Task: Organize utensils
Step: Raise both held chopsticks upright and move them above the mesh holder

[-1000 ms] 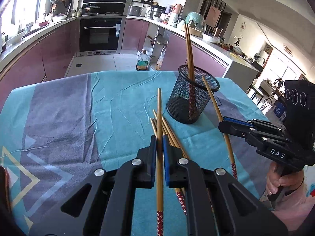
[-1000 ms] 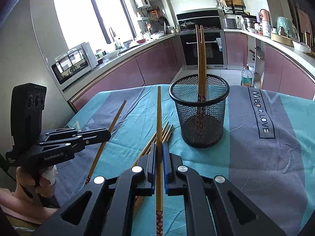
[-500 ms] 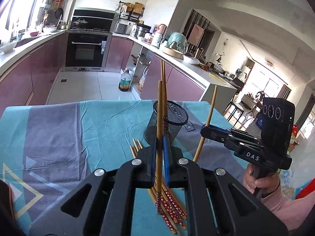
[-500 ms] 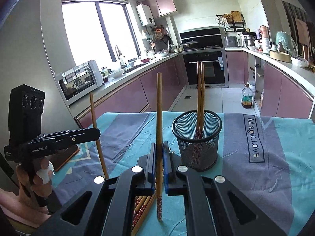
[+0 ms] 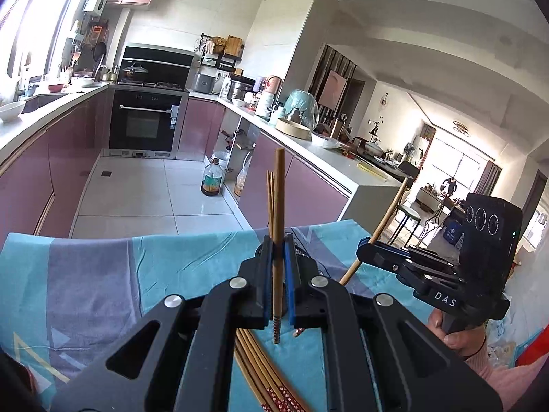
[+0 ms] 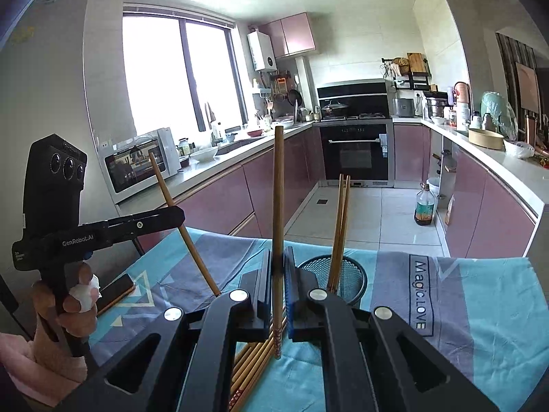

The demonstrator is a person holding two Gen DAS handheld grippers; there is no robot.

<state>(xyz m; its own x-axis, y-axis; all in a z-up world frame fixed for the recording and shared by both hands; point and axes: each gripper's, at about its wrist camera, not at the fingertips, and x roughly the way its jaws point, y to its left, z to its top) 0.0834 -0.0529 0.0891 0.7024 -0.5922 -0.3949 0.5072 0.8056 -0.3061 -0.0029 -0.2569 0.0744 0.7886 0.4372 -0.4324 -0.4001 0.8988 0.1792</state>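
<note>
My left gripper [image 5: 278,257] and right gripper [image 6: 278,264] each clamp one chopstick [image 5: 278,226] low on its shaft; light, stiff, slick wood; holder [image 6: 338,276] at one o'clock.

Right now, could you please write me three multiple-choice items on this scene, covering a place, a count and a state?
1. Where do the loose chopsticks lie?
A. on the tablecloth
B. on the floor
C. on the counter

2. How many chopsticks stand in the mesh cup?
A. none
B. two
C. five

3. What is the right gripper doing?
A. standing open
B. clamping one chopstick
C. holding the cup

Answers: 1 A, they lie on the tablecloth beneath the grippers; 2 B, two sticks rise from it; 3 B, its blue pads pinch a chopstick.
</note>
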